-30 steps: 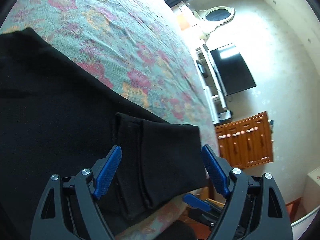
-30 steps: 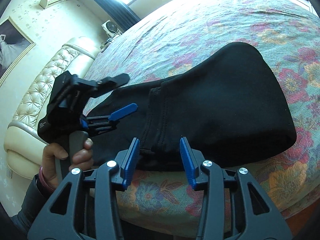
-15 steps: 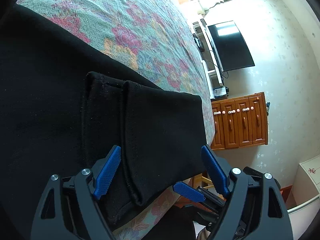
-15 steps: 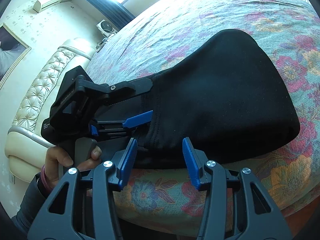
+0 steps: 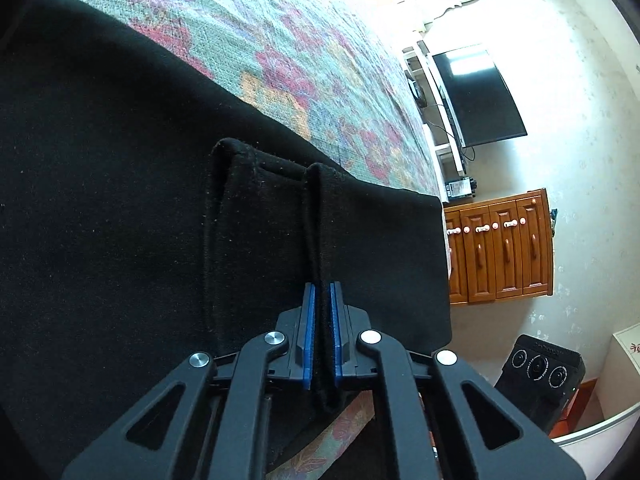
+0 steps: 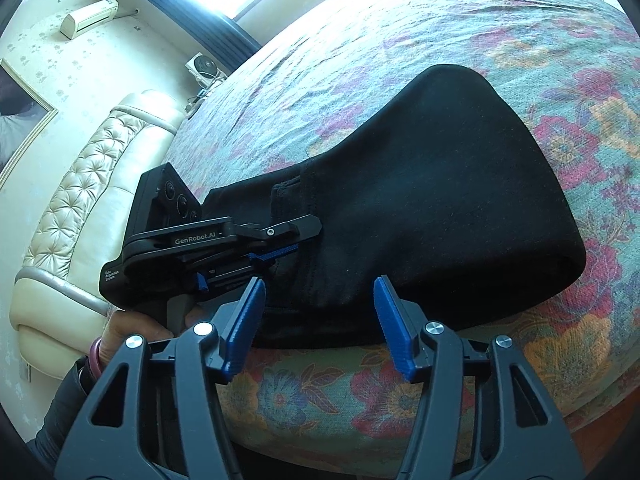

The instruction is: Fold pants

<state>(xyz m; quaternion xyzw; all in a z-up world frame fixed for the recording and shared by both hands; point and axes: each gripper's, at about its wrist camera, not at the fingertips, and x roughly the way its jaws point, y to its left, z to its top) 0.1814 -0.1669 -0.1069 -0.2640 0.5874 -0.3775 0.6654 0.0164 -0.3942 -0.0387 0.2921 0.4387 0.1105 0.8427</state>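
Over at nine o'clock in the right wrist view sits a cream tufted leather headboard (image 6: 76, 200), and just inside it the left claw (image 6: 294, 246), gripped by a hand (image 6: 136, 326) wearing a pink bangle. Its blue pads (image 5: 309, 336) are clenched tight on a raised ridge of the black fabric pants (image 5: 120, 220), right at the hem edge near six o'clock of the left wrist view. The pants (image 6: 440, 200) lie folded on the floral teal and pink bedspread (image 6: 440, 32), close to the near edge of the bed. At six o'clock, the right claw (image 6: 318, 326) is released, blue pads wide apart, just short of the cloth's near edge. At three o'clock in the left view, a brown wooden cabinet (image 5: 504, 248).
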